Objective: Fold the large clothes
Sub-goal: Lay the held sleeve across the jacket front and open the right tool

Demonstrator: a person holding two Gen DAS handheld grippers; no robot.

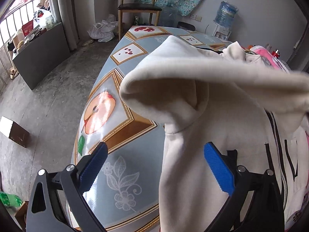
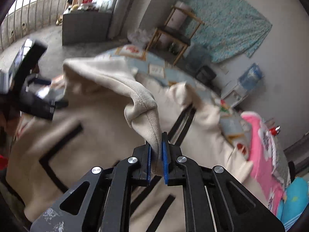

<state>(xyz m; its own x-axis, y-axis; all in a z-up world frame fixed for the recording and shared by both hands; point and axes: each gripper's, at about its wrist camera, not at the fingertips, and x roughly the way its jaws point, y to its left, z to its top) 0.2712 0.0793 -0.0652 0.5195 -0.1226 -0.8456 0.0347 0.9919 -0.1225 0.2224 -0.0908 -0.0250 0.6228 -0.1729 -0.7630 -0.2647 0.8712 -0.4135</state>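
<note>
A large cream jacket [image 1: 222, 116] with black stripes and a zipper lies across the table [image 1: 135, 164], which wears a blue fruit-print cloth. In the left wrist view one sleeve is lifted, its cuff [image 1: 154, 96] gaping toward the camera. My left gripper [image 1: 155, 145] is open, its blue pads [image 1: 218, 170] wide apart; the sleeve hangs between them, nearer the right pad. In the right wrist view my right gripper [image 2: 156, 141] is shut on a raised fold of the cream jacket [image 2: 143, 106]. The left gripper [image 2: 29, 89] shows blurred at the left there.
A pink garment [image 2: 260, 154] and a blue item [image 2: 295, 199] lie at the table's right side. Behind the table stand a wooden chair [image 1: 139, 7] and a water bottle [image 1: 226, 13]. A grey cabinet [image 1: 40, 52], a plastic bag [image 1: 102, 31] and a box [image 1: 15, 133] are on the concrete floor at left.
</note>
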